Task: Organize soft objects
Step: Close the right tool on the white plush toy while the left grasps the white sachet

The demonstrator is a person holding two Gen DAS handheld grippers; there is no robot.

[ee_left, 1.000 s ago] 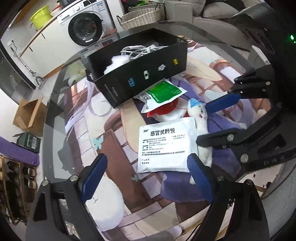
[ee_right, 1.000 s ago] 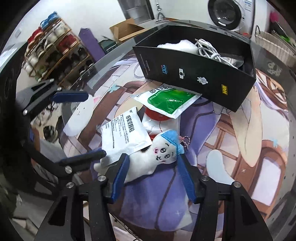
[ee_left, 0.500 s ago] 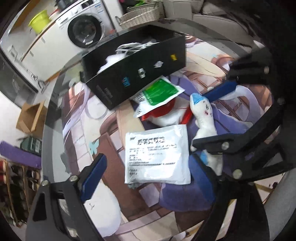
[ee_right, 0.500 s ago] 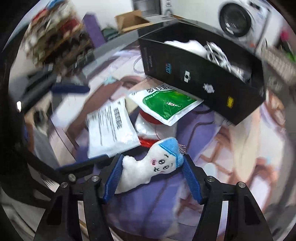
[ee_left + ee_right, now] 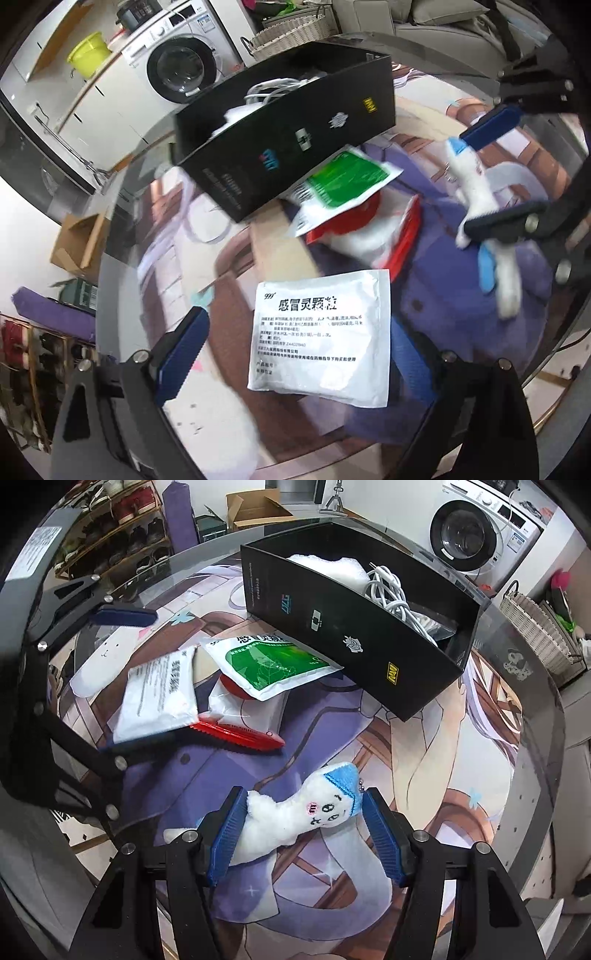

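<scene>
My right gripper [image 5: 304,830] is shut on a small white plush toy with a blue cap [image 5: 306,812] and holds it above the table; it also shows in the left wrist view [image 5: 476,206]. My left gripper [image 5: 295,354] is open, its fingers either side of a white medicine sachet [image 5: 325,332] that lies flat on the mat. A green sachet [image 5: 273,664] and a red-and-white pack [image 5: 240,723] lie by the black box [image 5: 369,627], which holds a white soft thing and a white cable.
The round glass table [image 5: 532,664] carries a printed anime mat. Beyond it are a washing machine [image 5: 465,535], a wicker basket [image 5: 539,631], a shoe rack [image 5: 110,528] and a cardboard box [image 5: 255,506].
My right gripper has closed on the plush toy and lifted it off the mat, away from the sachets. My left gripper has moved closer over the white sachet.
</scene>
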